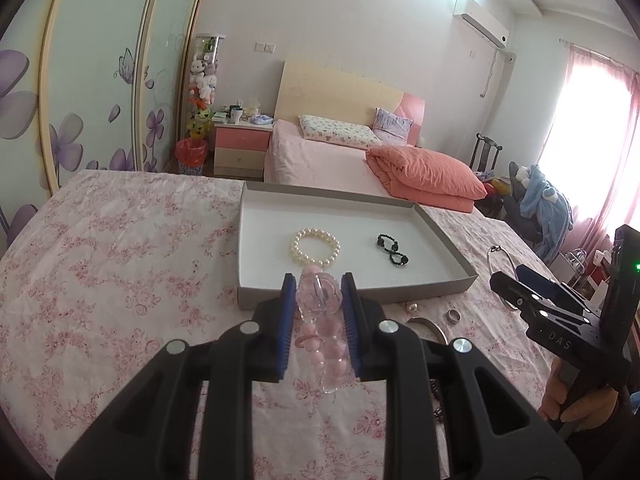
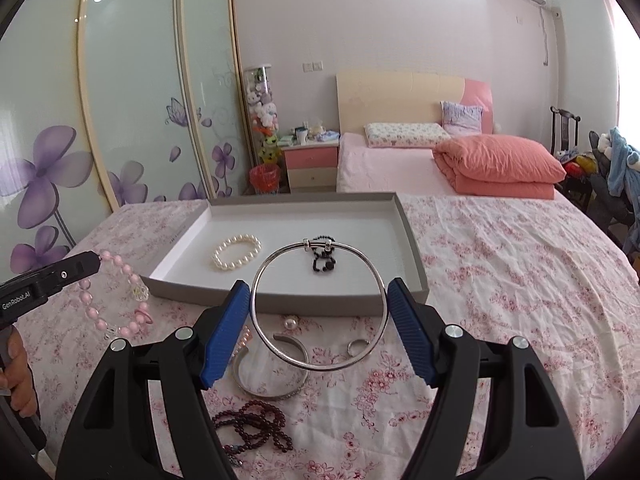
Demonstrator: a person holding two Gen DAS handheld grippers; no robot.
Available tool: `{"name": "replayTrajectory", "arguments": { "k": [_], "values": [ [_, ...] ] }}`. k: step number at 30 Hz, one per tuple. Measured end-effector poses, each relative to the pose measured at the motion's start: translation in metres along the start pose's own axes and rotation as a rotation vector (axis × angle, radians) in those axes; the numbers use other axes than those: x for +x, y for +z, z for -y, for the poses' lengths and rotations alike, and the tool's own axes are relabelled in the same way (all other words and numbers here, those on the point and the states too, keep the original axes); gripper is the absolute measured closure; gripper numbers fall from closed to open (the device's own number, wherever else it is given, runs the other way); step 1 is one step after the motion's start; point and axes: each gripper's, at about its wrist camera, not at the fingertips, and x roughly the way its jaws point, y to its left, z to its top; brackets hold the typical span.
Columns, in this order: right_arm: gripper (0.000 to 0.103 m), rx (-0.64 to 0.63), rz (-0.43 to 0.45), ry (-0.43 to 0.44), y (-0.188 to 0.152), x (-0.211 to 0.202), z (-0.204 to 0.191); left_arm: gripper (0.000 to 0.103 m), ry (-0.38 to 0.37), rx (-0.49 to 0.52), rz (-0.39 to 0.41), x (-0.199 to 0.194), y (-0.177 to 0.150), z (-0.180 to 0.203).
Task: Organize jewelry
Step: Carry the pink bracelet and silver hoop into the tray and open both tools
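Observation:
My left gripper [image 1: 319, 286] is shut on a pink bead bracelet [image 1: 322, 332] that hangs between its blue pads, just short of the grey-and-white box [image 1: 352, 294]. In the right wrist view the same pink bead bracelet [image 2: 120, 300] dangles from the left gripper's tip at the left edge. My right gripper [image 2: 319, 294] is shut on a thin silver bangle [image 2: 320, 366], held by its sides above the floral cloth, in front of the box [image 2: 288, 304]. Inside the box lie a pearl bracelet [image 2: 236, 255] and a black bead piece [image 2: 323, 262].
On the pink floral cloth [image 2: 500, 280] near the box lie a silver cuff [image 2: 276, 392], a small ring [image 2: 357, 346], a pearl [image 2: 290, 323] and dark red beads [image 2: 256, 424]. A bed [image 2: 384, 168] and a sliding wardrobe [image 2: 132, 100] stand beyond.

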Motion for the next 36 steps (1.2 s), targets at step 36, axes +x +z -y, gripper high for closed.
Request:
{"name": "replayTrajectory", "arguments": {
  "k": [36],
  "values": [
    [0.032, 0.019, 0.12, -0.028, 0.051, 0.061, 0.001, 0.08, 0.039, 0.044, 0.105, 0.068, 0.067, 0.032]
  ]
}}
